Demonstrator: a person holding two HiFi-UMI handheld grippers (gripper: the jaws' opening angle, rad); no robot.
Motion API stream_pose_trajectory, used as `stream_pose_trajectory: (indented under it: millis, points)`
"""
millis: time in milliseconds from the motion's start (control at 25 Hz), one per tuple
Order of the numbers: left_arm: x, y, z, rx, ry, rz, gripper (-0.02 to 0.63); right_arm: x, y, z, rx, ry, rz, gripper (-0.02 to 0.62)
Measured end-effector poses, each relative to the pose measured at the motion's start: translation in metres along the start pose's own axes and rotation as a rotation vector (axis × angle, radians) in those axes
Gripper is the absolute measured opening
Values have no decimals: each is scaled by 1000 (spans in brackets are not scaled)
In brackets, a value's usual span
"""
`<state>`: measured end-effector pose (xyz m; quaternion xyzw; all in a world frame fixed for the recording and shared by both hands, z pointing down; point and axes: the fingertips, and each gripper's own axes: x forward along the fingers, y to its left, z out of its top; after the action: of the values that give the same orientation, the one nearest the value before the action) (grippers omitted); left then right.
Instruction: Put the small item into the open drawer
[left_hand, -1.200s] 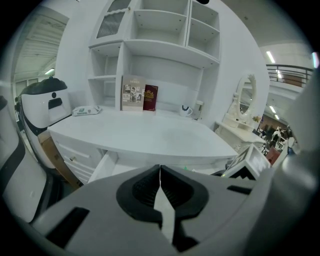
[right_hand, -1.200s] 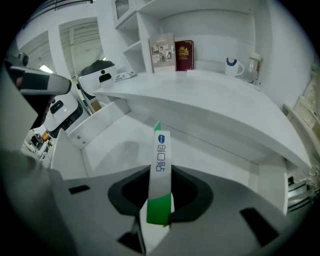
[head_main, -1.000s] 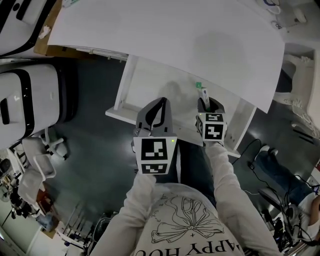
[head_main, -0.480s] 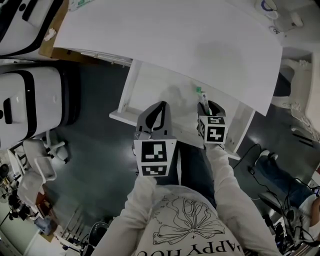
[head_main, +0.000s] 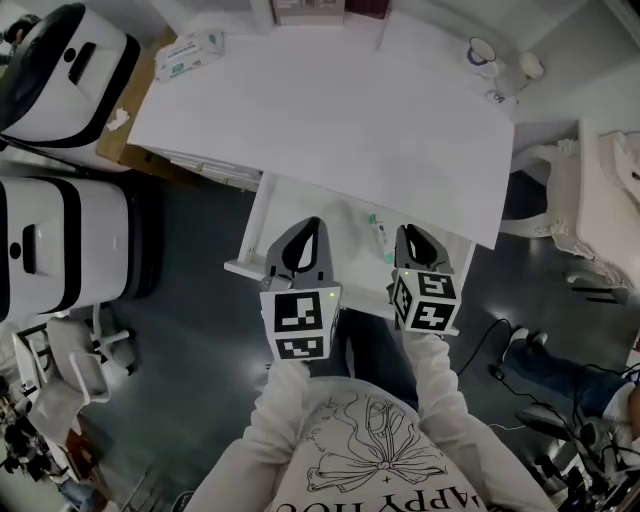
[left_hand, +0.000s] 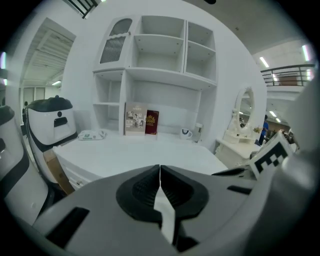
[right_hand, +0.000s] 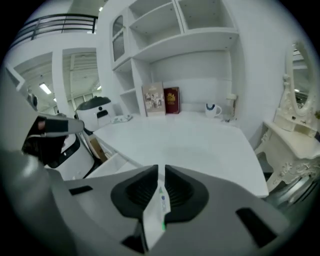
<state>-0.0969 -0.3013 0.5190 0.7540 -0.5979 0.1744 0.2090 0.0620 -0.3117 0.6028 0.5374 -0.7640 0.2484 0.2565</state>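
Observation:
The small item, a white tube with a green cap (head_main: 378, 237), lies inside the open white drawer (head_main: 315, 205) under the desk top (head_main: 330, 110). My right gripper (head_main: 410, 236) hovers just right of it over the drawer's front part. Its jaws are closing and only a narrow slit is left, with nothing pressed between the pads. Through that slit the right gripper view shows the tube (right_hand: 161, 207) below my right gripper (right_hand: 161, 172). My left gripper (head_main: 308, 226) is shut and empty over the drawer's left half. In its own view my left gripper (left_hand: 160, 172) points at the desk.
Two white-and-black machines (head_main: 60, 235) stand left of the desk. On the desk top are a tissue pack (head_main: 188, 50), a mug (head_main: 480, 52) and books (left_hand: 141, 119) under the shelves. A white dressing table (head_main: 600, 170) stands at the right, with cables on the dark floor.
The tube was at the right gripper's tips; now it lies in the drawer apart from them. Both grippers have drawn back toward the drawer front, and more of the desk shows.

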Motion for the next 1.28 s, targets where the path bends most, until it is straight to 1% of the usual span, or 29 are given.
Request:
stream_pose_trajectory:
  millis: [120,280,480,720,960,1120,1280]
  points:
    - [-12,-9,28,15,-56,-2,6,-33,-3,47,29,-122,-9,31]
    - [-29,-19,63,24,-122,-4,6,-77,-8,102,42,-265,-23,29]
    - [-46,-31,98,40,-202,-9,7,-119,-10,146,26,-384,-32,29]
    - [-67,-37,137,58,-290,-3,6,-152,-11,180,-6,-483,-42,29]
    - [-86,-36,167,75,-360,13,6,-171,-6,207,-38,-556,-37,29]
    - [-91,-36,178,78,-386,23,6,-178,-2,218,-49,-589,-28,28]
    - [-91,-39,182,83,-391,25,6,-182,-1,225,-50,-607,-18,26]
